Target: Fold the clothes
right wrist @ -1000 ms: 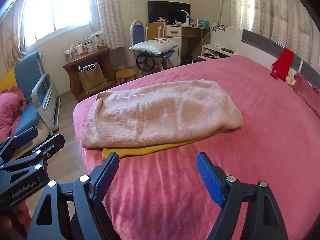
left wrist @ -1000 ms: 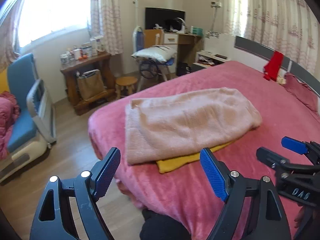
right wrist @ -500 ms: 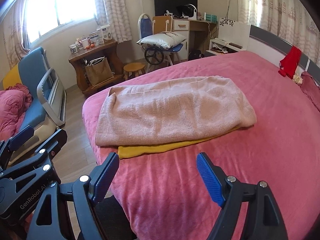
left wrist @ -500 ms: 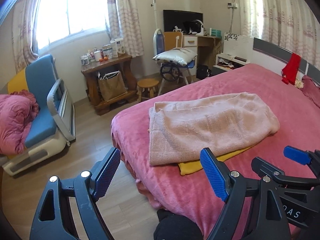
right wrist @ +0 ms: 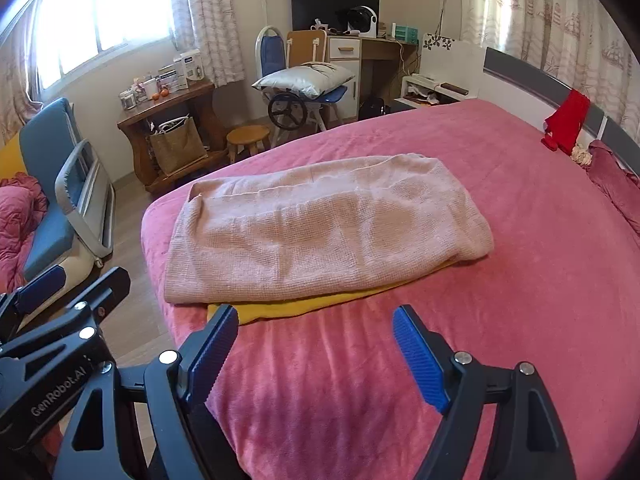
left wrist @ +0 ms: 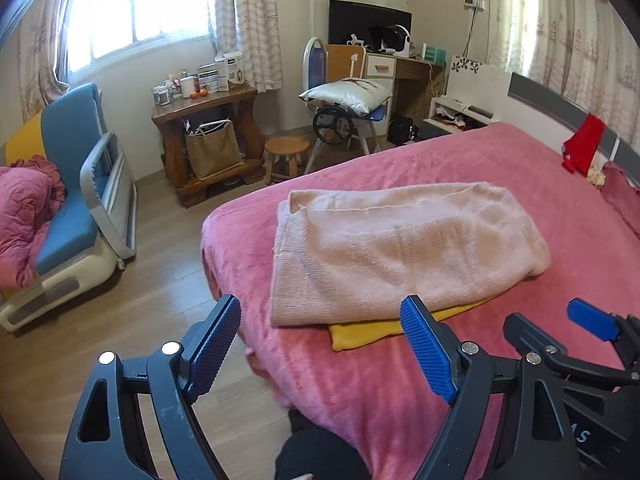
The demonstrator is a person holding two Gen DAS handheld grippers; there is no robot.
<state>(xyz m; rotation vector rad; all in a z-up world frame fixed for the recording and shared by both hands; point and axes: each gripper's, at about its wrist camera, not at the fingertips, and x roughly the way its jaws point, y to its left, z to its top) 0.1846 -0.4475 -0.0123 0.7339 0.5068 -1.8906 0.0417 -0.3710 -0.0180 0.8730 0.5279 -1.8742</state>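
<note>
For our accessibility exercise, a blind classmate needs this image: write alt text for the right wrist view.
A folded pale pink knit garment lies on a yellow garment on a bed with a pink cover. The open, empty right gripper hovers in front of the stack, with the left gripper at lower left. A wooden stool stands beyond.

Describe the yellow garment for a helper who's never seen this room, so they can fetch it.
Find the pink-covered bed. Near its foot lies a folded pale pink knit. The yellow garment lies flat underneath, only its mustard edge peeking out along the knit's near side.
</note>
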